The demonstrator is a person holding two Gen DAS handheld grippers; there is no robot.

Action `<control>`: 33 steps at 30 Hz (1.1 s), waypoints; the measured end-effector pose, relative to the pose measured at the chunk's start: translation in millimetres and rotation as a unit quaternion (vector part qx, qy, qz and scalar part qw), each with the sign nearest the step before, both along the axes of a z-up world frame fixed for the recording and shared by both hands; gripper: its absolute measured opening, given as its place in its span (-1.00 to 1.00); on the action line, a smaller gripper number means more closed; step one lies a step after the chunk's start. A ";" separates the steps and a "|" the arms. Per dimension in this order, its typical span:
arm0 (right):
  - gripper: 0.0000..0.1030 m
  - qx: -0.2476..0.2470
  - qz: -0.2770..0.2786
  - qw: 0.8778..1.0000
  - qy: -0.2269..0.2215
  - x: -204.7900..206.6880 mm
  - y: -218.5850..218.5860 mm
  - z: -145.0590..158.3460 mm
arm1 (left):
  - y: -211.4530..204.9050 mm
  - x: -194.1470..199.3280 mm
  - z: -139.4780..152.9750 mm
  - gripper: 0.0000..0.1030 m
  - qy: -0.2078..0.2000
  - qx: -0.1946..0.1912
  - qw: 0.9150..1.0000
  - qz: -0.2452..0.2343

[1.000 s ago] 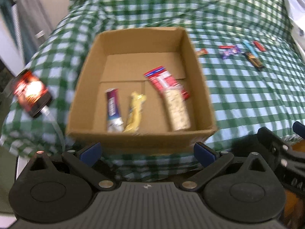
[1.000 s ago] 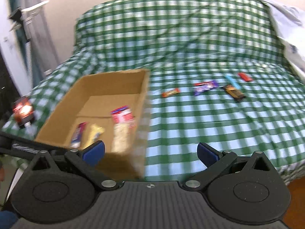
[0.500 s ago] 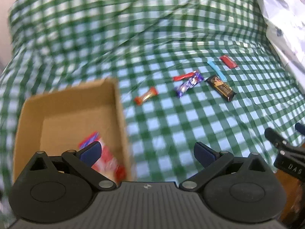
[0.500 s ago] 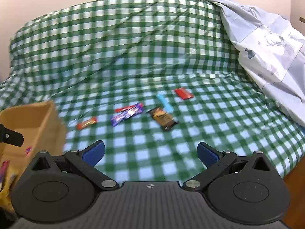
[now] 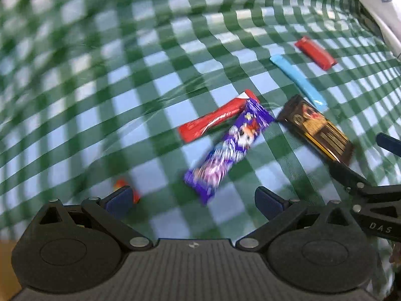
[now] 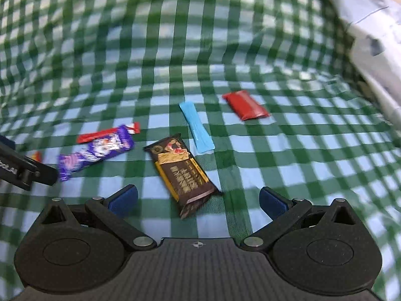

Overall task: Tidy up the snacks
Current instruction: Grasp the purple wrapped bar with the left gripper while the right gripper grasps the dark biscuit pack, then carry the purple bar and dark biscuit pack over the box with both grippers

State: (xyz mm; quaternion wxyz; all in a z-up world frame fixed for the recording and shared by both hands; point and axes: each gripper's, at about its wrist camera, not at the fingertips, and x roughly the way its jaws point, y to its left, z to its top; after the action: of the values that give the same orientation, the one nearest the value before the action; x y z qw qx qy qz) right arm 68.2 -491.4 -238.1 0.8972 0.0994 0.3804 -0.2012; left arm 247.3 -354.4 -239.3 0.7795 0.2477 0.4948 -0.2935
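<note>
snacks still lying loose on the checked cloth [image 6: 275, 150], none in a box as far as these views are showing: purple bar [image 5: 229, 148] lying near the middle, its far end overlapping the long red stick [image 5: 215, 120]; brown bar [image 6: 183, 170] lying just beside it toward the right edge; blue stick [image 6: 196, 126] lying behind the brown bar, close to its far corner, contact not clear; red pack [image 6: 245, 104] lying apart, toward the far right of the cloth; small orange-red piece [image 5: 125, 188] lying at the near left, half hidden behind a fingertip. left gripper [image 5: 193, 198] hovering over the near end of the purple bar, jaws spread wide, carrying nothing. right gripper [image 6: 198, 199] hovering over the near end of the brown bar, jaws likewise spread, carrying nothing. progress, as a judgement: six snacks are waiting to be sorted and no pickup is under way, so most of the visible work is remaining. hard to make out: no container is appearing in either view; a tan patch at the bottom left corner of the left view is too small to identify; both views are smearing with motion, so wrapper print is not reading; a pale sheet [image 6: 371, 40] is covering the right edge and may be hiding more; each gripper is partly cut off in the other's view.
</note>
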 end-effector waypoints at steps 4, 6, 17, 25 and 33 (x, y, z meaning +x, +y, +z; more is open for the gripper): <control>0.98 0.010 0.025 1.000 0.000 29.7 -19.5 -28.9 | -26.1 20.8 -29.2 1.00 0.007 0.006 1.000 -0.016; 0.99 -0.030 0.028 0.999 -0.015 33.9 -16.5 -42.5 | -30.2 23.6 -28.9 1.00 -0.006 -0.014 1.000 -0.014; -0.20 -0.064 0.080 0.995 -0.019 25.4 1.4 -33.7 | -23.0 5.2 -9.6 -0.74 -0.029 -0.032 0.998 -0.037; -0.20 -0.026 0.039 0.999 -0.015 -15.0 23.5 3.0 | 22.2 -33.8 42.3 -0.75 -0.002 -0.089 0.996 -0.017; -0.20 0.005 -0.001 0.994 -0.106 -99.9 90.3 87.9 | 109.1 -127.1 115.6 -0.75 -0.035 -0.107 0.994 -0.008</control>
State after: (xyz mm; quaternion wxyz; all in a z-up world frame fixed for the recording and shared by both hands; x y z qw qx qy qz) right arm -31.7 -401.0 -150.2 0.9315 0.1253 0.2845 -0.1889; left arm 120.1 -245.4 -123.8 0.8158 0.1770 0.4310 -0.3426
